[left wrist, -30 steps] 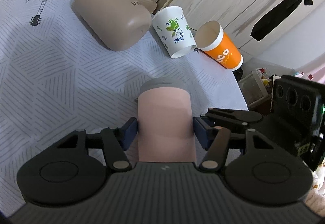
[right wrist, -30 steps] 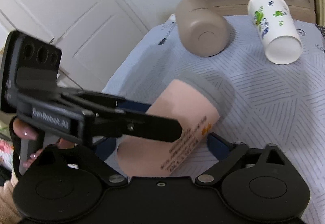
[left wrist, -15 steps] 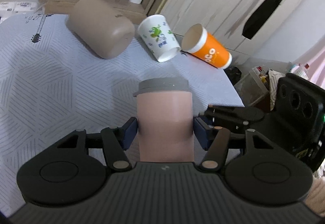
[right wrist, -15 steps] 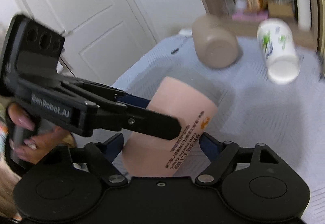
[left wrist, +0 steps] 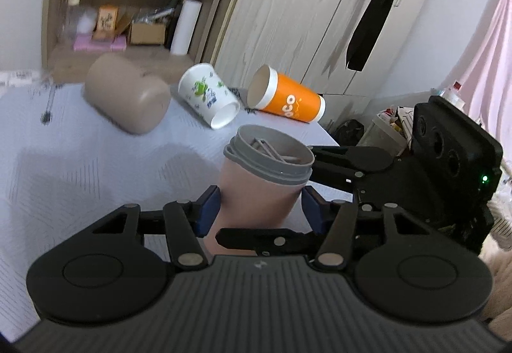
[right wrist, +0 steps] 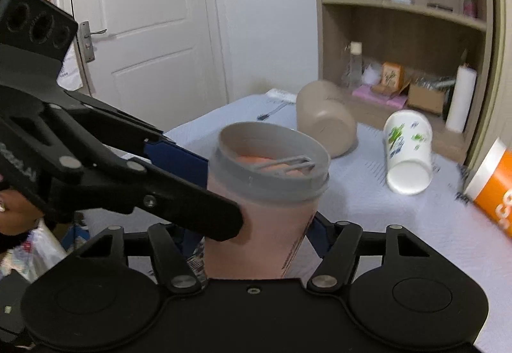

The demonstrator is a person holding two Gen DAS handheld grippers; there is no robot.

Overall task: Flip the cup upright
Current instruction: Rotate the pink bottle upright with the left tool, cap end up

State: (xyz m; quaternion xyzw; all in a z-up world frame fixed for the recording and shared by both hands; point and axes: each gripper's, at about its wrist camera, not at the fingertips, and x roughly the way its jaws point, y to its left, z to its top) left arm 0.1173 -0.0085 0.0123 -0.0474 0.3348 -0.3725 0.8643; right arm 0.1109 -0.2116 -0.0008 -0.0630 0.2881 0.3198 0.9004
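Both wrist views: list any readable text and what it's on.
"oCo", partly cut off: orange cup.
Print down the pink cup: too blurred to read.
Lettering on the left gripper body: mostly cut off, unreadable.
White cup with green print, shelf boxes: no legible words.

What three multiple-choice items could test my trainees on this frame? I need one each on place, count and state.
1. Where is the orange cup? A between the white cup and the tan mug; B at the row's right end; C on the shelf.
2. How many cups or mugs lie on their sides? A one; B two; C three.
3. The pink cup is: A upside down; B flat; C mouth-up between jaws.

Key: B, beyond the white cup; C, tan mug, white and orange; C, its grey rim opens upward, with the left gripper and right gripper closed on it.
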